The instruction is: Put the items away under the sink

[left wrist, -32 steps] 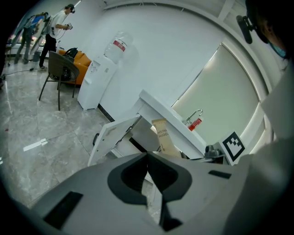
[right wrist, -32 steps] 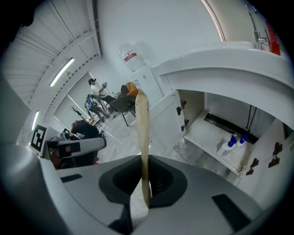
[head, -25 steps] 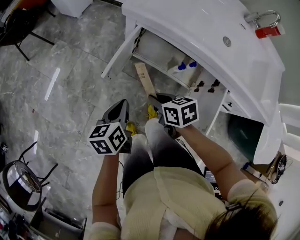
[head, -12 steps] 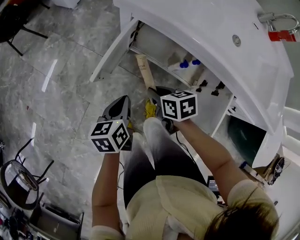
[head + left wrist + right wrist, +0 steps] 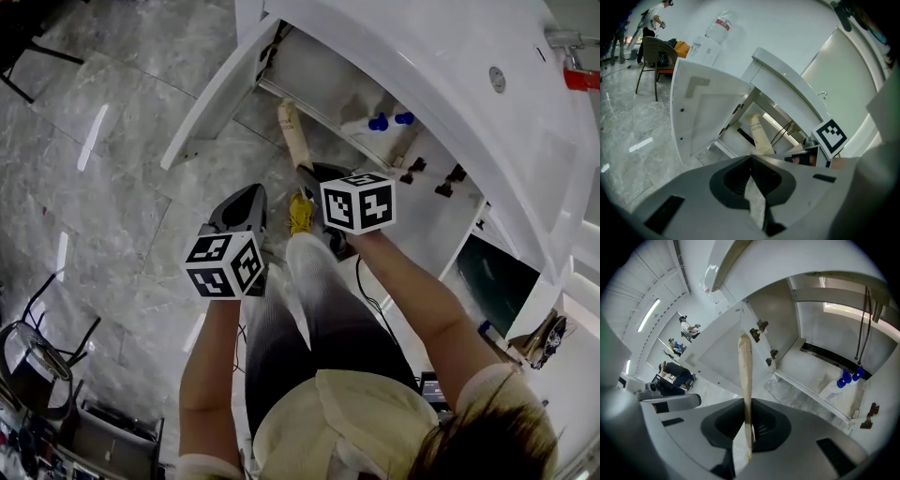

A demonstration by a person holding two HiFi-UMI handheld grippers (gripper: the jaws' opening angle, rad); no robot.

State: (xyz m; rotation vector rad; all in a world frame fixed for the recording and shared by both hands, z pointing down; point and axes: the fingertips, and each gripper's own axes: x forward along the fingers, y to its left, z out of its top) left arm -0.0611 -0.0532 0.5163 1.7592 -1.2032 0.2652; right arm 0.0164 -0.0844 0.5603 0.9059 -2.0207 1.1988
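A long beige toothpaste tube (image 5: 292,137) sticks out forward from my right gripper (image 5: 307,175), which is shut on its lower end. In the right gripper view the tube (image 5: 746,376) stands edge-on between the jaws of the right gripper (image 5: 746,401) and points at the open cabinet (image 5: 820,366) under the sink. The tube's tip is just short of the cabinet's front edge (image 5: 309,108). My left gripper (image 5: 249,199) is beside it on the left, lower, shut with nothing held. From the left gripper view the tube (image 5: 760,136) shows above the left gripper (image 5: 751,160).
The cabinet door (image 5: 214,101) swings out to the left. Two bottles with blue caps (image 5: 386,122) stand inside at the right, also seen as bottles (image 5: 846,378) on the cabinet floor. The white basin top (image 5: 441,56) overhangs the cabinet. A yellow shoe (image 5: 300,214) is below the grippers.
Both grippers have edged closer to the open cabinet, the tube still in the right one. The tube's tip is now nearer the cabinet's front edge.
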